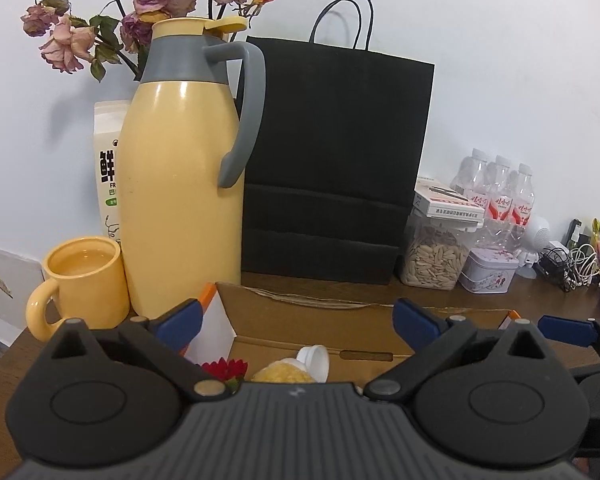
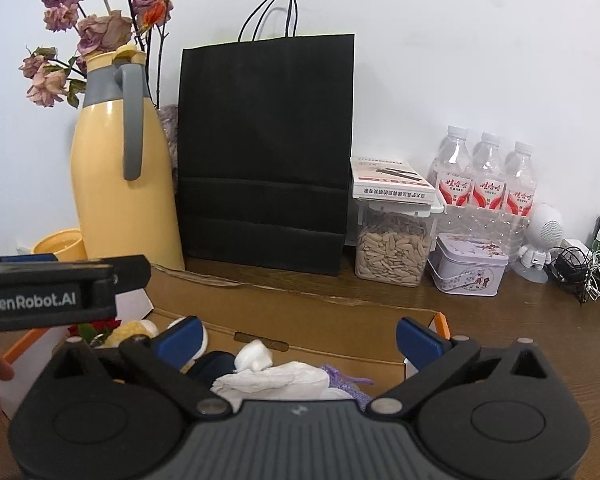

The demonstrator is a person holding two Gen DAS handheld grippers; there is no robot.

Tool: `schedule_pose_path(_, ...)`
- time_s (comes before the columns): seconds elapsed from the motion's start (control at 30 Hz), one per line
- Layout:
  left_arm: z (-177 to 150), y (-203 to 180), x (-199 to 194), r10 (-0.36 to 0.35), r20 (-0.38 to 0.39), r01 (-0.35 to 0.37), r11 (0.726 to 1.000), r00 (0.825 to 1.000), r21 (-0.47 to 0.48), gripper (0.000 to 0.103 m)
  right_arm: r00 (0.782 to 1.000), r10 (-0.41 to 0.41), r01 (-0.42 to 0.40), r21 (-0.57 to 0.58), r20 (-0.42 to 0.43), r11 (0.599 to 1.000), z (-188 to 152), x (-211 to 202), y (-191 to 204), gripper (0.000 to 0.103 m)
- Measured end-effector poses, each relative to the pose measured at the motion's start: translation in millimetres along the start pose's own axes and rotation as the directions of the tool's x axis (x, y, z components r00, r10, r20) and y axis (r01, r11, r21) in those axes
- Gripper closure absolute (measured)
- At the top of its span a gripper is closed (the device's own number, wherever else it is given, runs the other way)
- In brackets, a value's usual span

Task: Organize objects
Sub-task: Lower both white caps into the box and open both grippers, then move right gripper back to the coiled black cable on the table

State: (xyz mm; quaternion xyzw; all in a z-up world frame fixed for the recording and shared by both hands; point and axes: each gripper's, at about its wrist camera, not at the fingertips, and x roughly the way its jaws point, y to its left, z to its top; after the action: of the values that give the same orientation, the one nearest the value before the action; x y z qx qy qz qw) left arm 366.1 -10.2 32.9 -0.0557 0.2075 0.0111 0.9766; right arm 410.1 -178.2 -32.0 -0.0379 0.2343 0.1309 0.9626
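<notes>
An open cardboard box (image 1: 340, 312) sits on the wooden table just ahead of both grippers. In the left wrist view it holds a red flower (image 1: 224, 369), a yellow ball-like thing (image 1: 284, 374) and a small white cup (image 1: 314, 360). My left gripper (image 1: 298, 320) hovers over the box, jaws open with nothing between them. In the right wrist view the box (image 2: 320, 316) holds crumpled white tissue (image 2: 272, 380), a dark blue object (image 2: 210, 364) and something purple (image 2: 348, 380). My right gripper (image 2: 300, 338) is open and holds nothing, with the left gripper's body (image 2: 48, 292) beside it.
Behind the box stand a yellow thermos jug (image 1: 180, 184), a yellow mug (image 1: 84, 280), a black paper bag (image 1: 332, 160), a jar of seeds (image 1: 436, 256), a small tin (image 1: 488, 276) and water bottles (image 1: 500, 196). Tangled cables (image 1: 572, 264) lie at far right.
</notes>
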Motion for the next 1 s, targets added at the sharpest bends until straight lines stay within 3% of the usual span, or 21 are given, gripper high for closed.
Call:
schedule_pose_path(0.33,1,7,-42,-0.014,0.043,0.013,1.000,0.999,0.015,0.000,0.997,0.019,-0.017,-0.026,0.070,1.000,4,-40,0,0.000)
schedule_pose_path(0.57,-10,17,-78,-0.008,0.029,0.007,0.999,1.000,0.036,0.000,0.993,0.056,-0.049,-0.069,0.099,0.996,-6,-83,4,0.000)
schedule_pose_path(0.77,-27,24,-100,-0.002,-0.005,0.003,0.999,1.000,0.049,0.000,0.993,0.072,-0.061,-0.115,0.094,0.992,-25,-113,10,0.000)
schedule_pose_path(1.0,-57,29,-123,0.019,-0.057,-0.015,0.997,0.998,0.072,0.000,0.993,0.120,-0.116,-0.152,0.020,0.982,-67,-133,20,0.000)
